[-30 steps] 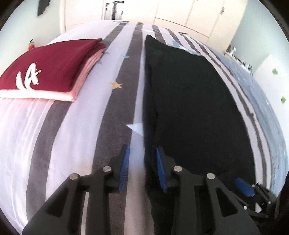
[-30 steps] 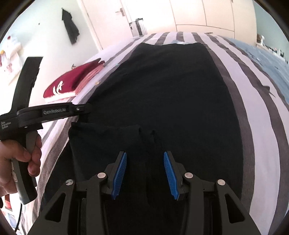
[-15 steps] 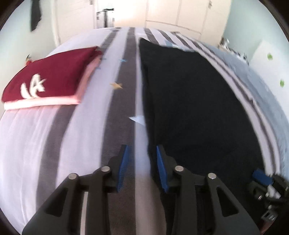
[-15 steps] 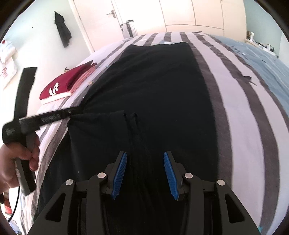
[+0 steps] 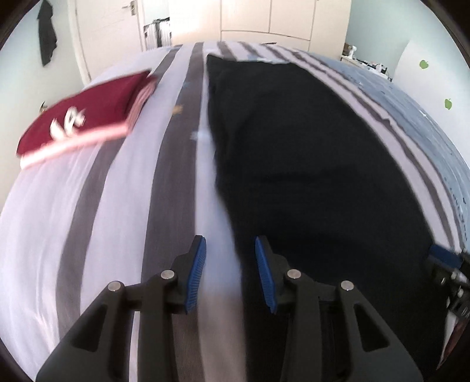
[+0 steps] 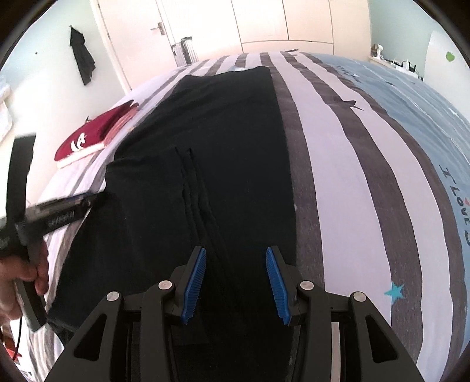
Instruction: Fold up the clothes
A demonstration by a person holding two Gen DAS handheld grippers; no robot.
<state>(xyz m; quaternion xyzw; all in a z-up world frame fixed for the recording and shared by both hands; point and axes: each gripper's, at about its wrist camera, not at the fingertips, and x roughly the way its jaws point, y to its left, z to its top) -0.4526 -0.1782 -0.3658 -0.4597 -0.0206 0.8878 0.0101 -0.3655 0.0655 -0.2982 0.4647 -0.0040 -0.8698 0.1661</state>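
Observation:
A long black garment (image 5: 308, 152) lies flat along the striped bed; it also shows in the right wrist view (image 6: 223, 147), with folded flaps meeting in a seam down its near middle. My left gripper (image 5: 230, 270) is open and empty, its jaws straddling the garment's left edge. My right gripper (image 6: 235, 282) is open and empty above the garment's near end, right of the seam. The left tool (image 6: 58, 211) shows at that view's left, its tip at the garment's left edge.
A folded maroon and pink stack (image 5: 85, 117) lies on the bed's left side, seen also in the right wrist view (image 6: 94, 138). The striped bedcover (image 6: 367, 176) stretches to the right. Wardrobe doors (image 6: 264, 23) stand beyond the bed.
Both grippers have drawn back toward the near end of the garment. The left gripper's jaws have spread a little wider. The right gripper has shifted right of the seam.

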